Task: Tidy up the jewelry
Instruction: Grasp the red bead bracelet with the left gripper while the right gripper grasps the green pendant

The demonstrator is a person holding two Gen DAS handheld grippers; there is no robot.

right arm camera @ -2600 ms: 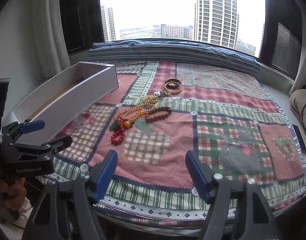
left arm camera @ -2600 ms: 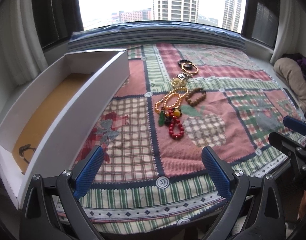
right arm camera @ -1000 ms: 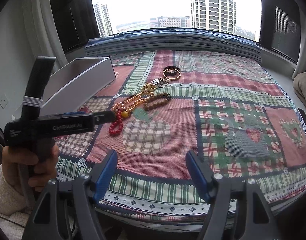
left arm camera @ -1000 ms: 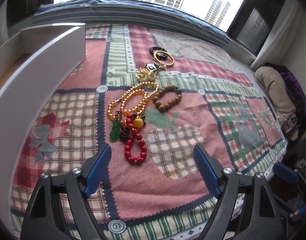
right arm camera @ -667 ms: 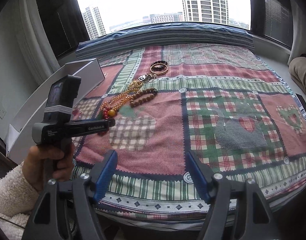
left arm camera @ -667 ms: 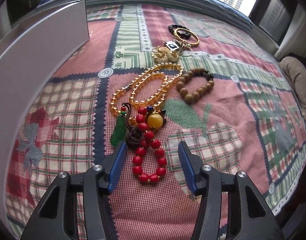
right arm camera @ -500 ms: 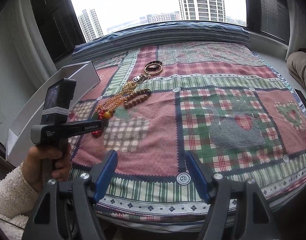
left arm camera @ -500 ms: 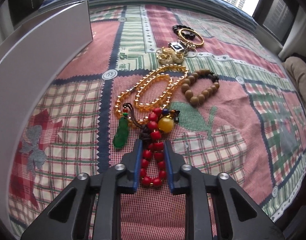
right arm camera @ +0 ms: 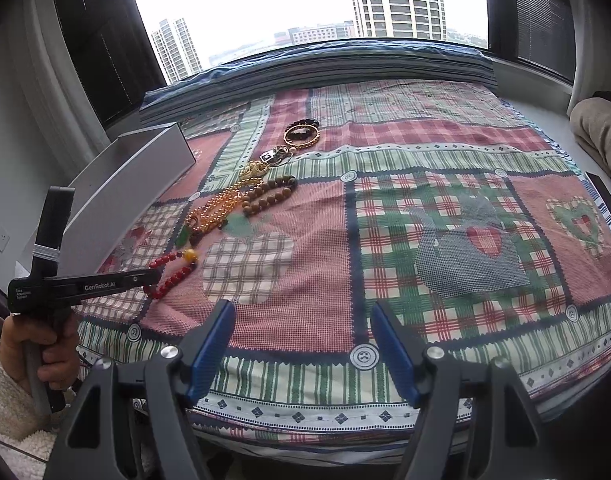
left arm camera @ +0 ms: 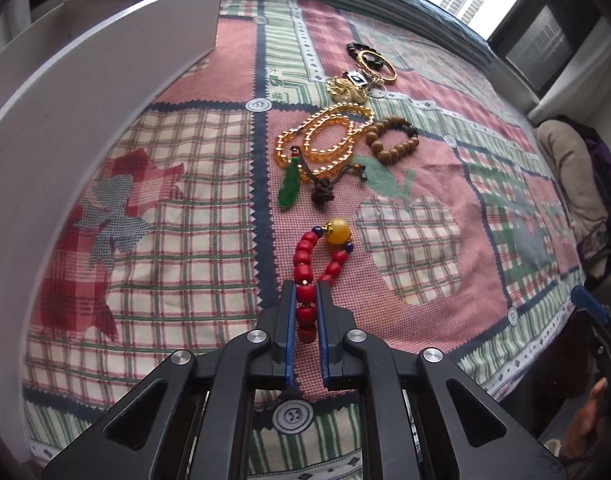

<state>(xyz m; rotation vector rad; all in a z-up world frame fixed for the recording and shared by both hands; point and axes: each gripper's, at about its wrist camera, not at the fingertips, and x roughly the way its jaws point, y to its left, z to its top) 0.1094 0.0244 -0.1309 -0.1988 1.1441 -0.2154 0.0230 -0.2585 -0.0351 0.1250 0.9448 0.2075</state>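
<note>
Now | left gripper (left arm camera: 304, 295) just closed, clamping red bead bracelet (left arm camera: 305, 276) | right gripper (right arm camera: 301, 344) wide

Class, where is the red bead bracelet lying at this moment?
In the left wrist view the red bead bracelet lies on the patchwork quilt, its near end pinched by the left gripper, just nearer than the green pendant and amber bead necklace.

Open quilt (right arm camera: 445, 208) rightward — white box (left arm camera: 77, 100) walls the left

Both wrist views overlook the patchwork quilt (left arm camera: 405, 248).
</note>
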